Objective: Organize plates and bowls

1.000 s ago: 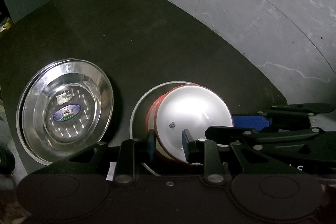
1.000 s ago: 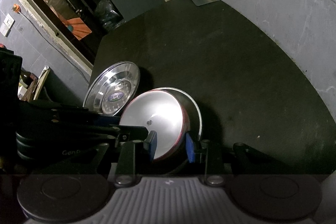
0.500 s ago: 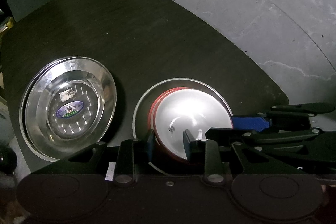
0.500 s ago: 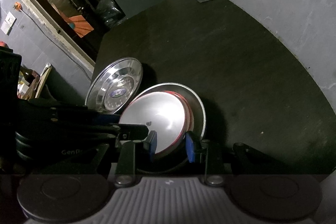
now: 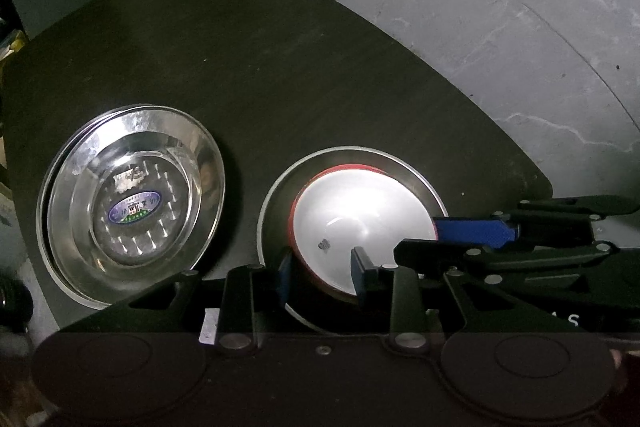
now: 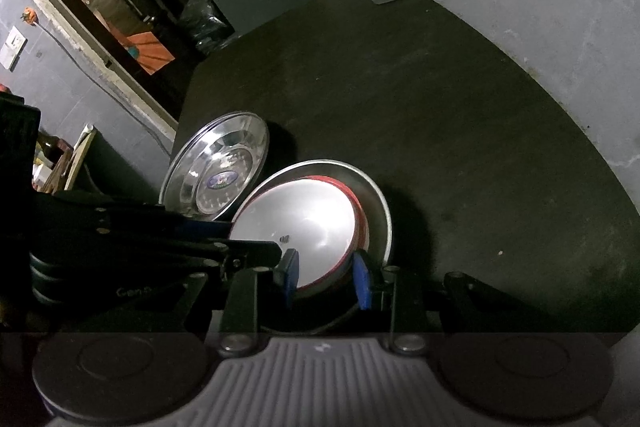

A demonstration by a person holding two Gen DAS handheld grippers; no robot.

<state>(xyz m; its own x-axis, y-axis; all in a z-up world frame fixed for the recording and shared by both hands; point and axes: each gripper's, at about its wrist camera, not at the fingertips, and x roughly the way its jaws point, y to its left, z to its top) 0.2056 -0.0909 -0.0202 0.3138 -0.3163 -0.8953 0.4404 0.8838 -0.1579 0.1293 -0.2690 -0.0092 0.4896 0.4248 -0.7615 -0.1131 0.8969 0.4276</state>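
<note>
On the table (image 5: 320, 67), bowl (image 5: 360, 223) now sits down in the plate (image 5: 424, 183); my left gripper (image 5: 320, 273) is easing open round its rim, right gripper (image 6: 326, 273) still pinching it

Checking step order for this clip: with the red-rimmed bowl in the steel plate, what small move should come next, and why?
Probably open both jaws and let go: the red-rimmed bowl looks seated in the steel plate, while the left gripper and right gripper straddle its rim.
</note>
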